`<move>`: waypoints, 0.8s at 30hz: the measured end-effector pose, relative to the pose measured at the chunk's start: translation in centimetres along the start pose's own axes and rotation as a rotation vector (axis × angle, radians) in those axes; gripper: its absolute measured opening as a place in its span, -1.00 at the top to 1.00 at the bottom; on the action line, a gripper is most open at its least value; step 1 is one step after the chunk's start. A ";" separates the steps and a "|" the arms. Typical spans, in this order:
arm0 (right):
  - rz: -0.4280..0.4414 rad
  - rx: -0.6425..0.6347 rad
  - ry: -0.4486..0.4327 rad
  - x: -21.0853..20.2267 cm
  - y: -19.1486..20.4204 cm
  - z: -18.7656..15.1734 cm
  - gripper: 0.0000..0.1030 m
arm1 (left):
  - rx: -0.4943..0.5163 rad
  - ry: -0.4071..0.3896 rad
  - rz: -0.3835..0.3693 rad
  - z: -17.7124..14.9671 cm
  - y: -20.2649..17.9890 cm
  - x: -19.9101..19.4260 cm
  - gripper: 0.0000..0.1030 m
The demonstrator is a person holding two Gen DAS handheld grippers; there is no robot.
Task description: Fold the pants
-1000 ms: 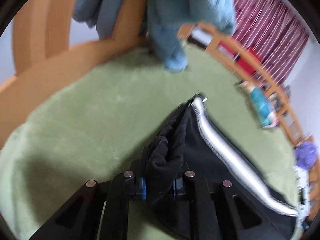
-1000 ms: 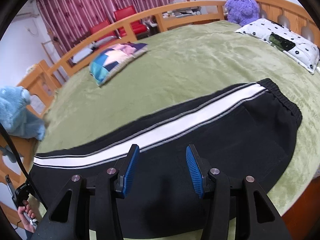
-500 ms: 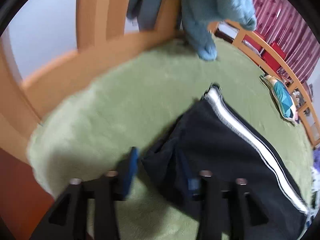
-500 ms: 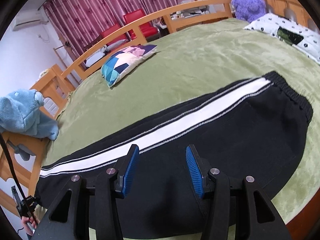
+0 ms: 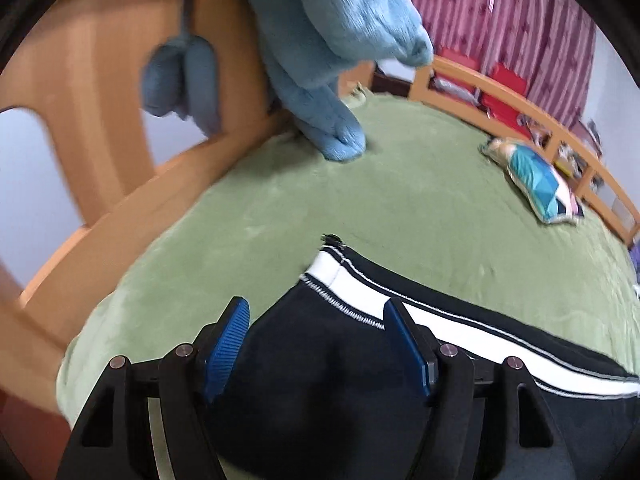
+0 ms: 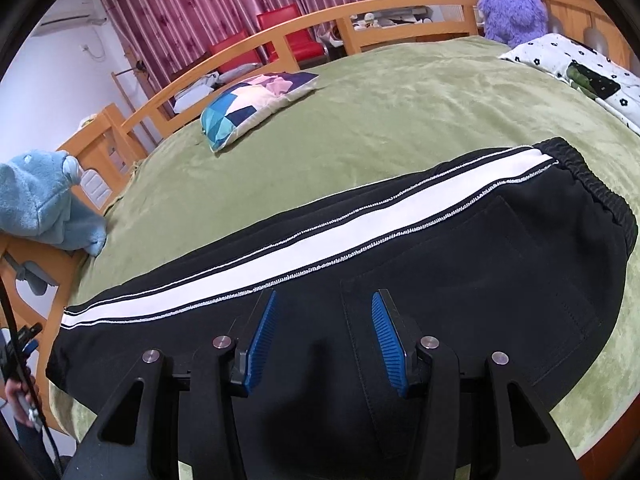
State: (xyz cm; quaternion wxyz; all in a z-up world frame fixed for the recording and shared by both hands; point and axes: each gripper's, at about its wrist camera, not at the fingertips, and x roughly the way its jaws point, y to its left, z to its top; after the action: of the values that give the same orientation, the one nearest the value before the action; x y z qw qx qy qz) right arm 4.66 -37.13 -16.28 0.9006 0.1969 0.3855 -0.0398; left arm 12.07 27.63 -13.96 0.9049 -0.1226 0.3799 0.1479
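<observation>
Black pants point(image 6: 360, 280) flat; white stripe.

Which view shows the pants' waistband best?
The right wrist view: the gathered black waistband shows at the far end of the pants, beside the white stripe. The left wrist view shows only the leg cuff; no waistband.

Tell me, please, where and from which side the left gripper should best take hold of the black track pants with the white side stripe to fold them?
Probably at the leg cuff of the black track pants, coming in from the bed's foot end. They lie flat lengthwise on the green blanket, and the open left gripper already straddles that thin hem edge.
</observation>
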 end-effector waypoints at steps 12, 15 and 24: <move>-0.116 -0.026 0.039 3.2 0.8 0.6 0.05 | 0.078 0.248 -0.126 2.9 0.5 11.6 -0.31; -0.147 -0.048 0.056 4.1 1.2 0.4 0.05 | 0.063 0.281 -0.171 1.8 0.5 13.8 -0.32; -0.106 -0.100 0.033 4.5 3.1 -0.1 0.05 | 0.053 0.004 -0.345 4.2 0.9 6.9 0.65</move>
State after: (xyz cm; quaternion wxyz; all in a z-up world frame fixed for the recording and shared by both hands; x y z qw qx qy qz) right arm 8.44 -33.84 -18.52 0.8994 0.1318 0.4117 -0.0650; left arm 19.04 31.09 -16.18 0.9191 -0.1622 0.3586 -0.0198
